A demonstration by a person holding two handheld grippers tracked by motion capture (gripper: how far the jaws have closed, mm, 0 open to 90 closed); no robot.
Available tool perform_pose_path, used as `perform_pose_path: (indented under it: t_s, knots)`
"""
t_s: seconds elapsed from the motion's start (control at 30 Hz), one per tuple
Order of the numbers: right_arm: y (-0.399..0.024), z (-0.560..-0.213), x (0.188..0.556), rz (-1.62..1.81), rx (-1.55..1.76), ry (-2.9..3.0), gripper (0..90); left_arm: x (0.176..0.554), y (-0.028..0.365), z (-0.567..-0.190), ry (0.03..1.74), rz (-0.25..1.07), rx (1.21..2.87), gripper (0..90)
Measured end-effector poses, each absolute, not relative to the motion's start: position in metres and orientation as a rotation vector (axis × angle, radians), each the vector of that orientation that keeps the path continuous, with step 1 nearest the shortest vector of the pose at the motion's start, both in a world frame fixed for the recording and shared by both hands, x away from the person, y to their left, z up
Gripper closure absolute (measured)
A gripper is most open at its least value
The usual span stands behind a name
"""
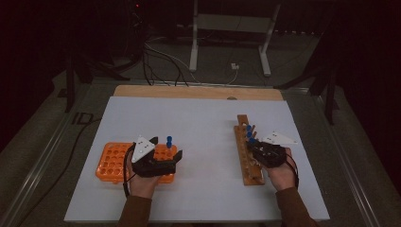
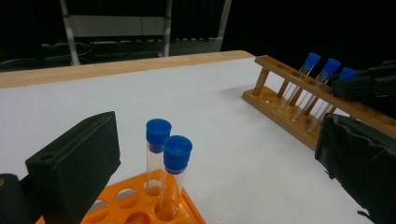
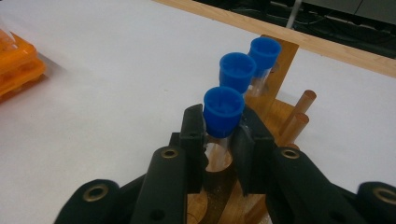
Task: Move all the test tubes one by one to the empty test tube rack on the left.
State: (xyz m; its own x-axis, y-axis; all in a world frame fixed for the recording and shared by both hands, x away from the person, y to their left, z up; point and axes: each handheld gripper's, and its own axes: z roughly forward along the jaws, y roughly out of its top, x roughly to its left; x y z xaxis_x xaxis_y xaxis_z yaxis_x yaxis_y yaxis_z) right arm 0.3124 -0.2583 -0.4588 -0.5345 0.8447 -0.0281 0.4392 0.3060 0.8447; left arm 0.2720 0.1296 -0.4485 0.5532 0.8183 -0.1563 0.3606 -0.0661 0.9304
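My right gripper [image 3: 219,126] is shut on a clear blue-capped test tube [image 3: 223,109] that stands in the wooden rack [image 3: 285,56]. Two more capped tubes [image 3: 236,70] stand in the rack just beyond it. In the high view this gripper [image 1: 255,145] sits at the middle of the wooden rack [image 1: 246,165]. My left gripper [image 2: 215,140] is open, its jaws wide on either side of two blue-capped tubes [image 2: 176,158] upright in the orange rack [image 2: 140,205]. In the high view it [image 1: 166,147] hovers over the right end of the orange rack [image 1: 111,163].
Both racks rest on a white board [image 1: 203,142] with a wooden strip [image 1: 198,91] along its far edge. Beyond the table are a metal stand's legs [image 1: 194,52] and cables [image 1: 165,61] on the floor. Bare board lies between the racks.
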Motion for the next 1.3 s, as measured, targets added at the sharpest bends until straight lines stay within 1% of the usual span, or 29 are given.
perform_pose_path:
  t_s: [0.3, 0.87, 1.3]
  knots:
    - [-0.261, -0.455, 0.31, 1.156, 1.138, 2.102, 76.9, 0.271, 0.129, -0.448, 1.003, 0.502, 1.658, 0.6]
    - [-0.269, -0.428, 0.3, 1.251, 1.111, 2.045, 77.0, 0.271, 0.125, -0.447, 0.986, 0.481, 1.662, 0.6]
    - [-0.273, -0.395, 0.284, 1.376, 1.057, 1.978, 76.9, 0.268, 0.119, -0.445, 0.964, 0.506, 1.682, 0.7]
